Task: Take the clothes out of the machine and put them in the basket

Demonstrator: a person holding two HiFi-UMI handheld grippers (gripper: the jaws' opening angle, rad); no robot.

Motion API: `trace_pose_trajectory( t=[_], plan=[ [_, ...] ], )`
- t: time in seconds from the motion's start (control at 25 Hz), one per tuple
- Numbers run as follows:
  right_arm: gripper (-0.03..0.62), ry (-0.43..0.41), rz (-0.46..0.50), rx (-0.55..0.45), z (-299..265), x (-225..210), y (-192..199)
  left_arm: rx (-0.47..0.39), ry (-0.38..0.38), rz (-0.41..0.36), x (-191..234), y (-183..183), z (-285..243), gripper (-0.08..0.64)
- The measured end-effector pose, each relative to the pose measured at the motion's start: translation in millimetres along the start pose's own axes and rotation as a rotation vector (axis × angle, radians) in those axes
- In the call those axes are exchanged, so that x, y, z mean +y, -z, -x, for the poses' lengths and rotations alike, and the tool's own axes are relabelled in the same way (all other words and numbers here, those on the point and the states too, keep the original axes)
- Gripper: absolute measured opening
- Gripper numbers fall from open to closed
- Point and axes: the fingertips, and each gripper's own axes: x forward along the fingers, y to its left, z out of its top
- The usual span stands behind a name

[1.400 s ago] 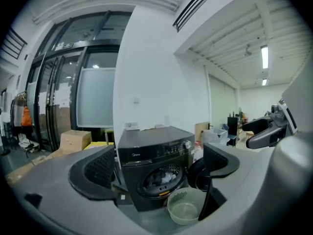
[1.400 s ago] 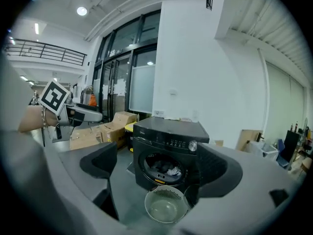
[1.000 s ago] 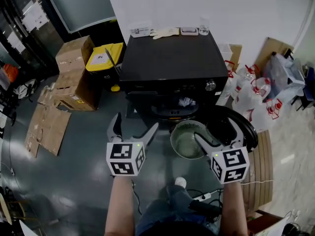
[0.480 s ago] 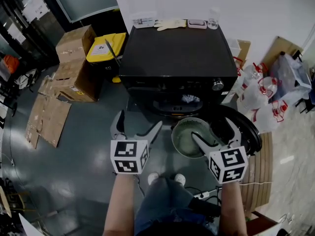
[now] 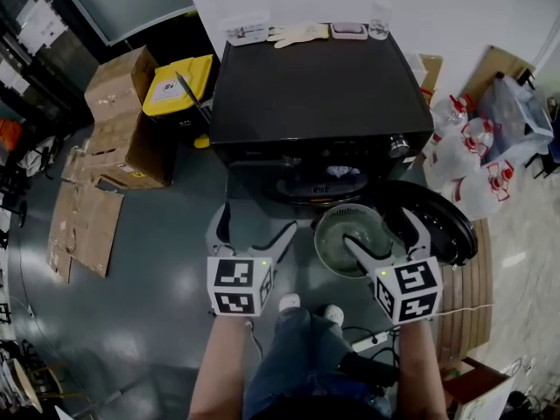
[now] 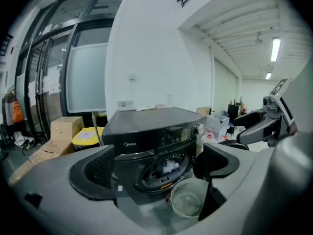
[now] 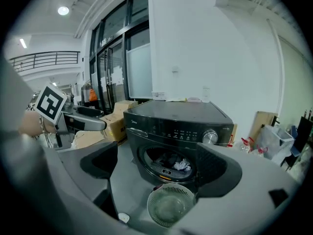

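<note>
Clothes (image 5: 341,171) were seen heaped inside the drum of the black machine (image 5: 315,86), whose door (image 5: 442,221) was swung open. The round basket (image 5: 332,221) was stood on the dark grey floor (image 5: 149,304) just before the machine, with cardboard boxes (image 5: 122,112) to its left. The left gripper (image 5: 254,223) and the right gripper (image 5: 381,230) were held forward and tilted downward, jaws spread wide with nothing gripped.

The machine (image 5: 319,86) is a black front-loader standing upright, its round door (image 5: 442,226) swung wide open to the right. The clothes (image 7: 176,163) lie bunched inside it, dark pieces with a white one in front. The basket (image 7: 168,207), round, pale and perforated, stands upright and empty just before the opening.
</note>
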Motion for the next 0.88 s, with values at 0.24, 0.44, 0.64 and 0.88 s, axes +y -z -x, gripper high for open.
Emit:
trace_pose_trajectory(
  t=[0.24,0.44,0.64,0.88],
  plan=[
    [0.494,0.066,-0.020,0.025,-25,15,-13,0.013,0.089,-0.021,25,0,-27,0.566],
    [0.489,0.096,0.003,0.060,-55,35,-20,0.016,0.171,-0.029,51,1,-50,0.566],
    [0.485,0.116,-0.002,0.104,-71,38,0,0.041,0.216,-0.021,55,25,-69,0.566],
    [0.482,0.081,-0.010,0.186,-92,46,60,0.081,0.223,-0.024,53,69,-87,0.566]
  ],
)
